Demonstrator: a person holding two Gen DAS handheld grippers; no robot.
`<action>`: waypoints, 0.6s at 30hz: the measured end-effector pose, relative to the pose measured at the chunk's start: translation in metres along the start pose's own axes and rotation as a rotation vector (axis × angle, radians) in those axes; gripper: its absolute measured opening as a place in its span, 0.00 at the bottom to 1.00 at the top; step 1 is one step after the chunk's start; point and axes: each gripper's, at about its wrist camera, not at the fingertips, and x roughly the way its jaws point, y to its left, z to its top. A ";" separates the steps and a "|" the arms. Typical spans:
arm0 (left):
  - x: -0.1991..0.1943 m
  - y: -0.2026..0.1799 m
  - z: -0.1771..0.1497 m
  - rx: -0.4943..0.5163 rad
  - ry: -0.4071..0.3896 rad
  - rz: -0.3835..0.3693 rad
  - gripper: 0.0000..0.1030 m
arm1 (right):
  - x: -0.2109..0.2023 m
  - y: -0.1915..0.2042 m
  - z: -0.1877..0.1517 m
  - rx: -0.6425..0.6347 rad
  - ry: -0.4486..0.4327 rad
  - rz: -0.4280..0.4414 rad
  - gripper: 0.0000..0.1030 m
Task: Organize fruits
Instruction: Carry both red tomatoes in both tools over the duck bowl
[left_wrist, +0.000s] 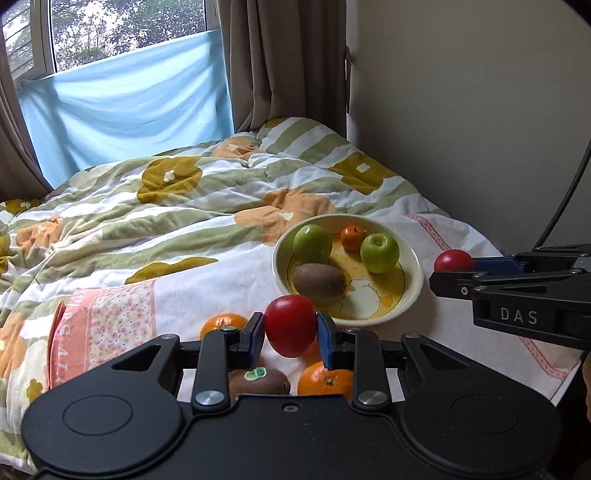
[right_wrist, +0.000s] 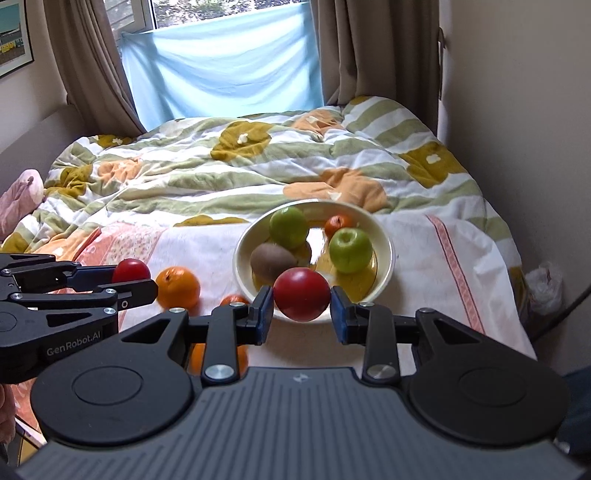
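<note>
A cream bowl (left_wrist: 410, 295) (right_wrist: 384, 266) on the bed holds two green apples (left_wrist: 379, 248) (right_wrist: 350, 249), a kiwi (left_wrist: 318, 279) (right_wrist: 272, 261) and a small orange (left_wrist: 352, 237) (right_wrist: 339, 222). My left gripper (left_wrist: 291, 328) (right_wrist: 136, 280) is shut on a red fruit (left_wrist: 291, 325) (right_wrist: 130, 270), held left of the bowl. My right gripper (right_wrist: 302, 306) (left_wrist: 448, 275) holds a second red fruit (right_wrist: 302, 294) (left_wrist: 454, 260) between its pads at the bowl's near rim; a small gap shows at the right pad. Oranges (left_wrist: 325, 378) (right_wrist: 178, 287) and a stickered kiwi (left_wrist: 258, 380) lie on the sheet below my left gripper.
A rumpled flowered quilt (left_wrist: 192, 192) (right_wrist: 258, 162) covers the bed behind the bowl. A wall (left_wrist: 472, 110) runs along the right side. Curtains and a blue cloth (right_wrist: 221, 62) hang at the window. A black cable (left_wrist: 565, 199) hangs at the right.
</note>
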 end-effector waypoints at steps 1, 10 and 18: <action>0.004 -0.003 0.005 -0.002 -0.002 0.002 0.32 | 0.004 -0.005 0.006 -0.003 -0.002 0.006 0.47; 0.048 -0.025 0.052 -0.009 -0.005 0.038 0.32 | 0.052 -0.049 0.059 -0.044 -0.001 0.052 0.47; 0.099 -0.043 0.077 -0.007 0.032 0.042 0.32 | 0.094 -0.079 0.080 -0.069 0.044 0.077 0.47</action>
